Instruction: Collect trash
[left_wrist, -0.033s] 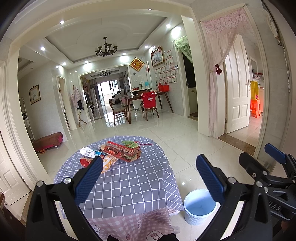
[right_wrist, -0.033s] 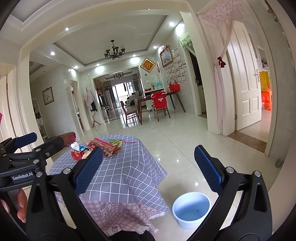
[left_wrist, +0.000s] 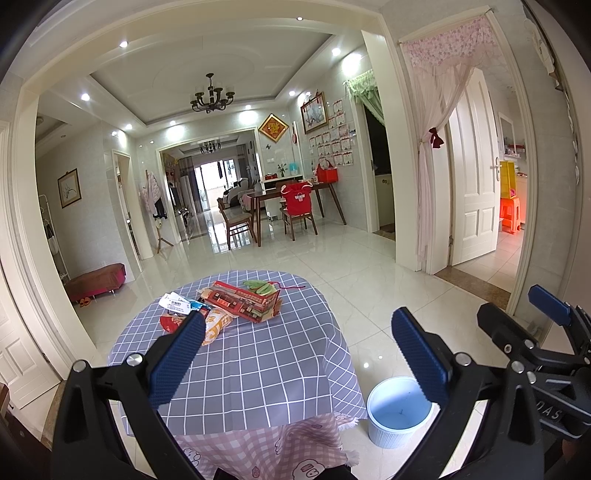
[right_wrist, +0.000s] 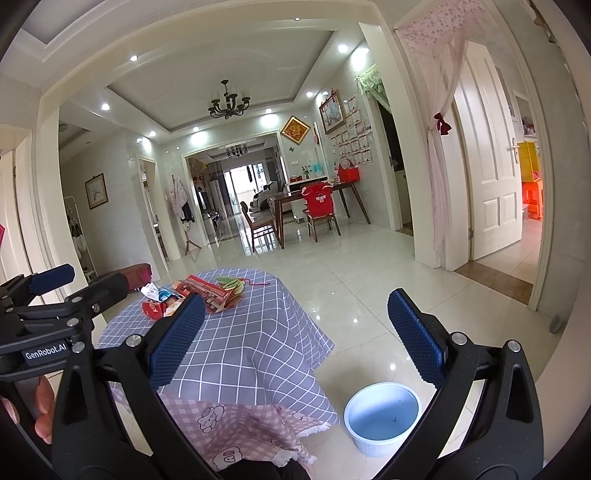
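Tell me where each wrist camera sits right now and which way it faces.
Left wrist: on the left gripper, facing over the checked table with its trash pile; its own open fingers frame the view, the right gripper at right.
Right wrist: on the right gripper, same heading; open fingers, the left gripper and a hand at left.
Shared: table, trash, the pale blue bin on the floor.

One round table (left_wrist: 258, 369) under a grey checked cloth, one blue bin (left_wrist: 397, 413) on the floor, one flattened red carton (left_wrist: 240, 301), one orange snack bag (left_wrist: 216, 325), one red wrapper (left_wrist: 170, 322), one white-and-blue packet (left_wrist: 177, 302), two open grippers (left_wrist: 299, 354) (right_wrist: 295, 339).
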